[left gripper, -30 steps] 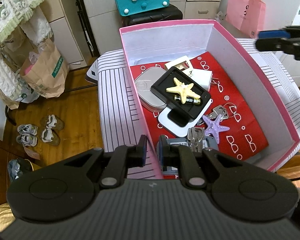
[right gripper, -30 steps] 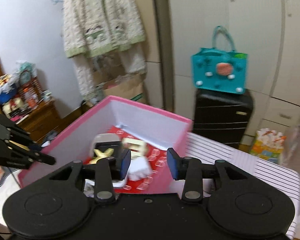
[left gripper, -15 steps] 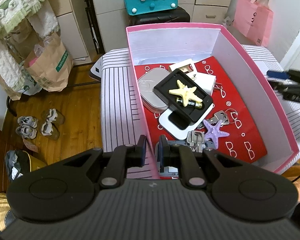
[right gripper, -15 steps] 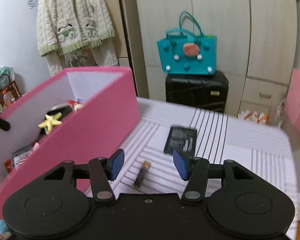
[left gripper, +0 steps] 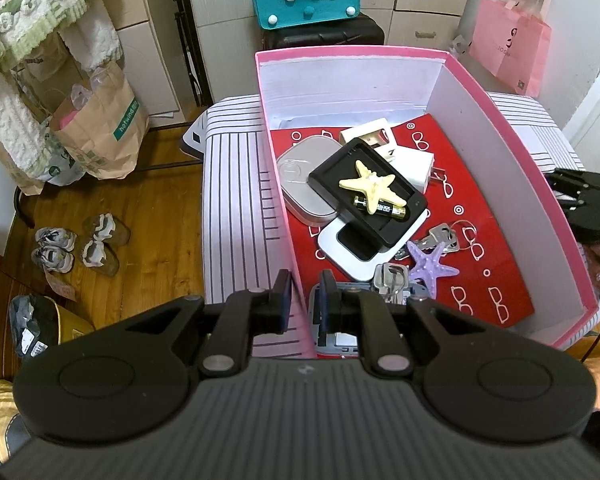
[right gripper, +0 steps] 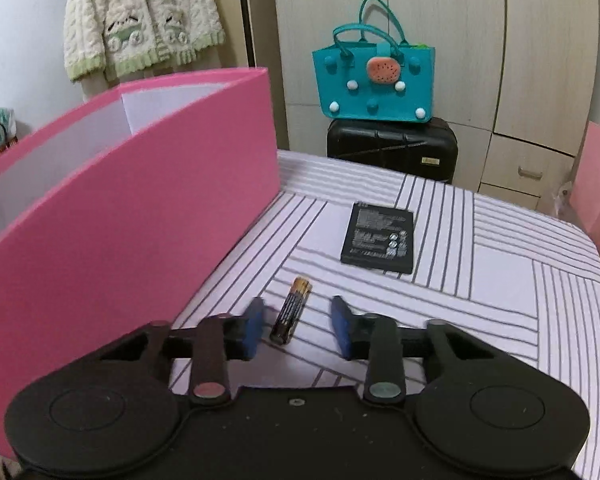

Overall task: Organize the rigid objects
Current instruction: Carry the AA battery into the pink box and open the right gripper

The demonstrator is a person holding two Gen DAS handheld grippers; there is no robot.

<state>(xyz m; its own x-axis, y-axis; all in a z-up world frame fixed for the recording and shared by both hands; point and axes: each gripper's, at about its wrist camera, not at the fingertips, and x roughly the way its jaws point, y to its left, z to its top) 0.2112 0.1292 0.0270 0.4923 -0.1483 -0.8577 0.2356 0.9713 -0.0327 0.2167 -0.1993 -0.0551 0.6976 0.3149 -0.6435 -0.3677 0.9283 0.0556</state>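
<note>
A pink box [left gripper: 500,128] stands on the striped table [right gripper: 500,280]. It holds a black tray [left gripper: 396,220] with a yellow starfish [left gripper: 370,188] and a battery [left gripper: 388,210], a purple starfish [left gripper: 428,266], keys [left gripper: 440,236], a silver tin [left gripper: 300,184] and a white charger [left gripper: 414,166]. My left gripper [left gripper: 304,300] is shut on the box's near left wall. To the right of the box [right gripper: 120,220], my right gripper [right gripper: 298,326] is low over the table. Its jaws are closing around a small battery [right gripper: 291,310] without touching it. A flat black battery pack [right gripper: 378,238] lies farther back.
A black suitcase [right gripper: 392,148] with a teal bag [right gripper: 374,76] on it stands behind the table, against the cabinets. A pink paper bag [left gripper: 512,44] is at the back right. Shoes [left gripper: 76,246] and a brown paper bag [left gripper: 100,128] are on the wooden floor to the left.
My right gripper came down from above the box to the table beside it, and the small battery now lies between its narrowing jaws. My left gripper stayed on the box wall.
</note>
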